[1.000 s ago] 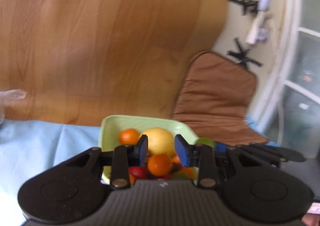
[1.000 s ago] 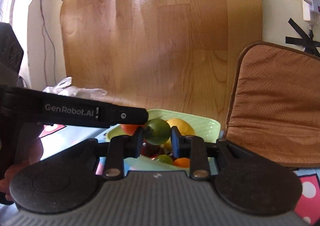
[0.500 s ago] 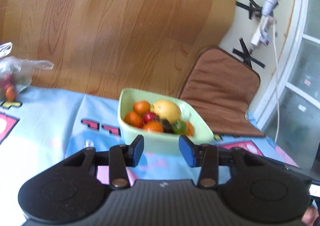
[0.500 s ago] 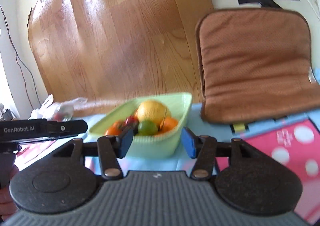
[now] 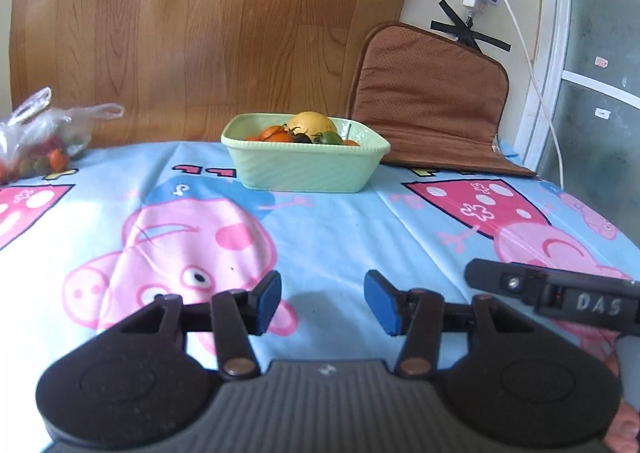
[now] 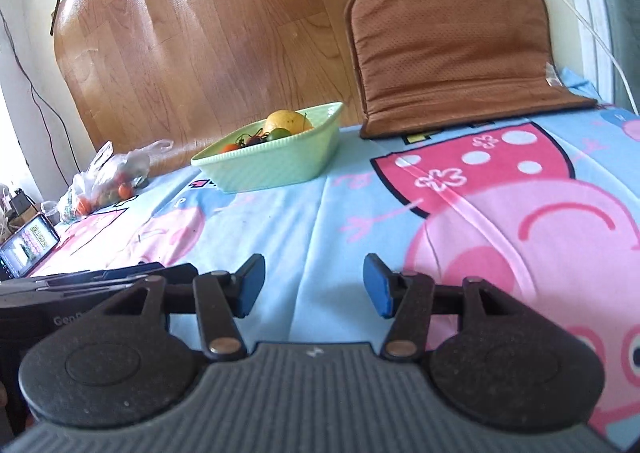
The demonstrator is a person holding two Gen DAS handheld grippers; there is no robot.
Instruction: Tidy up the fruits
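A pale green bowl stands at the far side of the table on the cartoon-print cloth. It holds a yellow fruit, orange fruits, a green one and dark ones. It also shows in the right wrist view. My left gripper is open and empty, low over the cloth, well short of the bowl. My right gripper is open and empty, also near the front.
A clear plastic bag with small tomatoes lies at the far left, also in the right wrist view. A brown cushion leans on the wall right of the bowl. A phone lies at the left edge. Wooden board behind.
The right gripper opened and left the green fruit in the bowl. Both grippers drew back from the bowl toward the table's front and now sit low over the cloth.
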